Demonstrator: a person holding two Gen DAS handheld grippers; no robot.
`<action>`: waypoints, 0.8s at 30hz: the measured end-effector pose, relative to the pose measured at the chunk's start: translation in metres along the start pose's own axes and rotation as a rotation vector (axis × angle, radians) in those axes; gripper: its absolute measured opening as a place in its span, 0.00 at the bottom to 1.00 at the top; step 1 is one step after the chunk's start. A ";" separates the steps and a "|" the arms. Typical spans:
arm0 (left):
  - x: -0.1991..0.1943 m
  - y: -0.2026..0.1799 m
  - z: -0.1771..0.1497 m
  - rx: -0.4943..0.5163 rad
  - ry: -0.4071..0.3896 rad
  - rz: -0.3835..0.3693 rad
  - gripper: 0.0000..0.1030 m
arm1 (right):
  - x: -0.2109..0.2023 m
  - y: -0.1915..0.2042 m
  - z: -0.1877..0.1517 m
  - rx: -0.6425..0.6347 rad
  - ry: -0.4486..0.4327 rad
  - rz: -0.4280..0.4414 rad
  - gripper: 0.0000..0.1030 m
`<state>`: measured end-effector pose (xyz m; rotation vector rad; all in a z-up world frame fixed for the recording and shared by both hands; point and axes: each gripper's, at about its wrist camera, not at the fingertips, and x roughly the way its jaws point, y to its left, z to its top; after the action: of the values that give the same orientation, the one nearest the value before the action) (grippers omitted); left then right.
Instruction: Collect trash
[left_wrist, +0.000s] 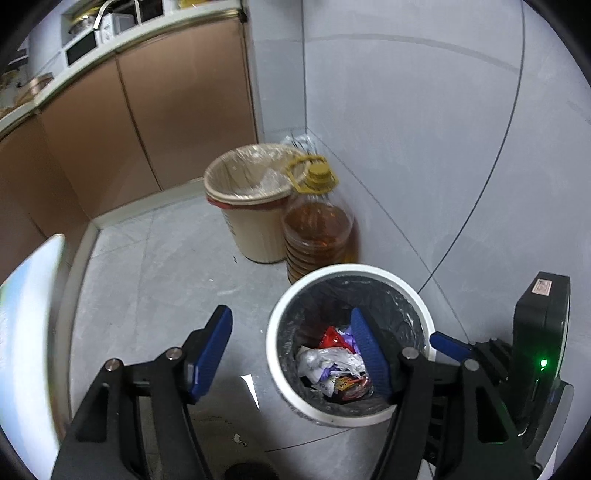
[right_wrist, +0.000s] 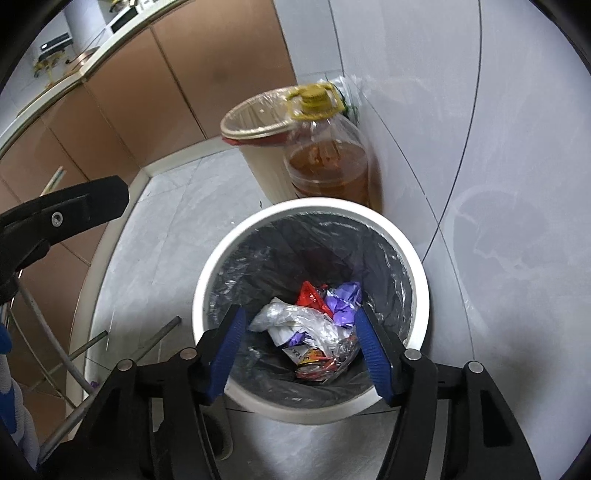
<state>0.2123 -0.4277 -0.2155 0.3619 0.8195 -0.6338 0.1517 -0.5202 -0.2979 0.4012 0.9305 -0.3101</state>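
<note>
Both your left tongs (left_wrist: 291, 354) and right tongs (right_wrist: 301, 350) gape empty above the round white black-lined plastic bin (right_wrist: 221, 266) at lower centre, so lift clear without snagging its liner.

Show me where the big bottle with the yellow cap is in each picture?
Left wrist view: the bottle stands just above the middle, between the tan bin on its left and the wall, behind the white bin.
Right wrist view: the bottle is in the upper middle, again right of the tan bin.
Shared landmark: the white bin with trash in it, just in front of the bottle in both.
</note>
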 end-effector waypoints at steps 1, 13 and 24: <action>-0.007 0.003 -0.001 -0.003 -0.007 0.006 0.63 | -0.008 0.005 0.001 -0.012 -0.010 -0.003 0.61; -0.136 0.085 -0.048 -0.164 -0.134 0.116 0.63 | -0.118 0.085 0.002 -0.199 -0.161 0.013 0.69; -0.270 0.188 -0.151 -0.313 -0.220 0.390 0.67 | -0.210 0.204 -0.032 -0.407 -0.286 0.116 0.82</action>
<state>0.1101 -0.1023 -0.0930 0.1551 0.6020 -0.1720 0.0977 -0.3068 -0.1018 0.0323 0.6642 -0.0634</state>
